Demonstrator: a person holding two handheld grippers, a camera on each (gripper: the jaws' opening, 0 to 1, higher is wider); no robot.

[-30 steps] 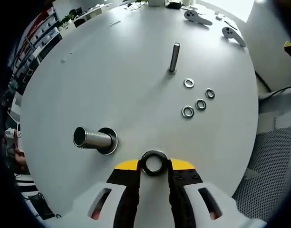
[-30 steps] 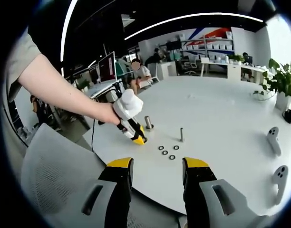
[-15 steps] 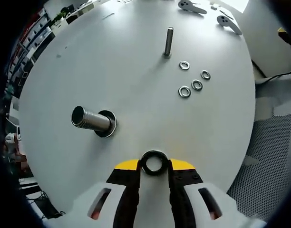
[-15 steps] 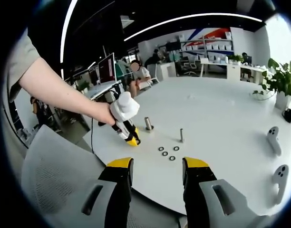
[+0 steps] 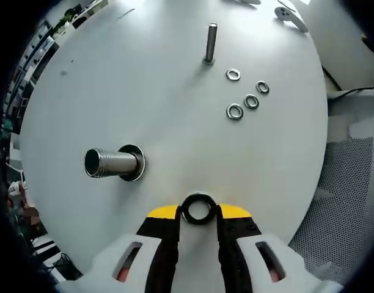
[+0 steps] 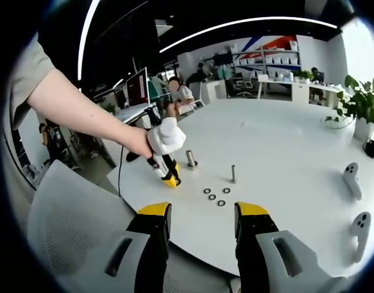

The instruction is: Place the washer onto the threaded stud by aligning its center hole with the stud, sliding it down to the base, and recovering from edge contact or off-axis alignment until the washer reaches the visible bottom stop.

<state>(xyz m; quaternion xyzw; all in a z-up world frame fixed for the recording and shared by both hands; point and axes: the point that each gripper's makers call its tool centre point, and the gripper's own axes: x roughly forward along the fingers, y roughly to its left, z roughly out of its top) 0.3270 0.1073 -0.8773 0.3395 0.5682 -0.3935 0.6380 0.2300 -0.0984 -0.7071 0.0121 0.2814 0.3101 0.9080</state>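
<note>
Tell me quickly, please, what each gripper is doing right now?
Left gripper: shut on the washer, held above the white table.
Right gripper: open, holding nothing.

Left gripper (image 5: 199, 210): rises from the bottom of the frame, black jaws with yellow tips, closed on a dark ring-shaped washer (image 5: 198, 208) held between the tips, its centre hole open to view.

Bench (image 5: 144, 91): round, white, taking up most of the frame.

Thick threaded stud (image 5: 107, 163): left of centre, standing on a round base flange, up and to the left of the held washer, apart from it.

Thin stud (image 5: 209, 43): upper centre, upright on the bench.

Loose washers (image 5: 245, 94): four, silver, right of the thin stud, lying flat and apart from each other.

Mesh chair seat (image 5: 340, 201): lower right, beyond the bench edge.
</note>
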